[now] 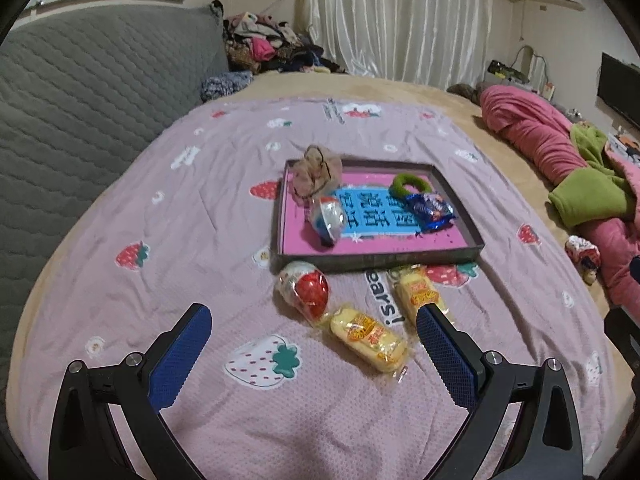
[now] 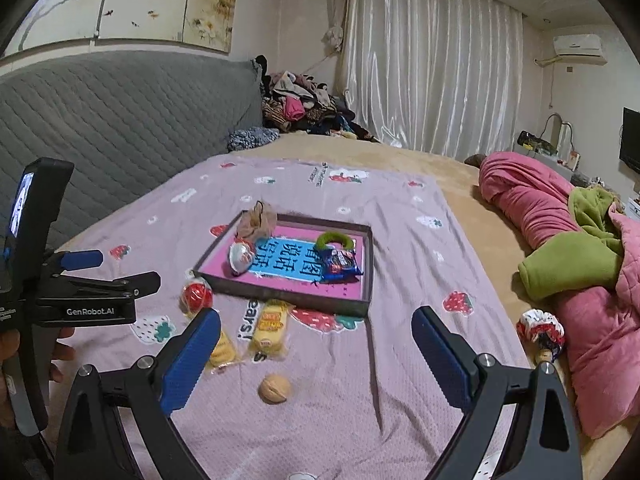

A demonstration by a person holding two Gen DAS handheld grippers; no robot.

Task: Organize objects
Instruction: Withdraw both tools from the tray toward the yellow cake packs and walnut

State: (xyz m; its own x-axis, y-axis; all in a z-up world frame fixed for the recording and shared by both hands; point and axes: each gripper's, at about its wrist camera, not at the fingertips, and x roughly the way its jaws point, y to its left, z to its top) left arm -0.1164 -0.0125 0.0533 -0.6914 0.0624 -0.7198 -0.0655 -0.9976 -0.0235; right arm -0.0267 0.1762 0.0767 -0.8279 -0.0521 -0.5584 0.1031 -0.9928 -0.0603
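While you hold both grippers above the pink strawberry-print blanket [image 1: 160, 208], your left gripper [image 1: 314, 340] has its blue fingers spread wide with nothing between them, and your right gripper [image 2: 316, 344] is just as wide and empty.

Ahead of you the shallow dark tray [image 1: 376, 258] with its pink floor lies flat on the blanket. Inside it are a beige scrunchie [image 1: 316, 172] draped over the far left corner, a blue-and-clear egg-shaped capsule [image 1: 328, 218] just in front of that, a green ring [image 1: 410, 186] near the far right, and a blue snack packet [image 1: 430, 208] touching the ring's near side.

Outside the tray, close to its near wall, a red-and-white egg-shaped capsule [image 1: 306, 288] lies on the blanket. One yellow wrapped cake [image 1: 368, 338] touches it on the near side; a second yellow wrapped cake [image 1: 418, 294] lies to the right, partly behind your left gripper's right finger. In the right wrist view a walnut [image 2: 274, 388] sits alone on the blanket between your right gripper's fingers, nearer to you than the cakes. A patterned scrunchie [image 2: 540, 330] rests off the blanket's right edge beside the pink quilt [image 2: 532, 204].
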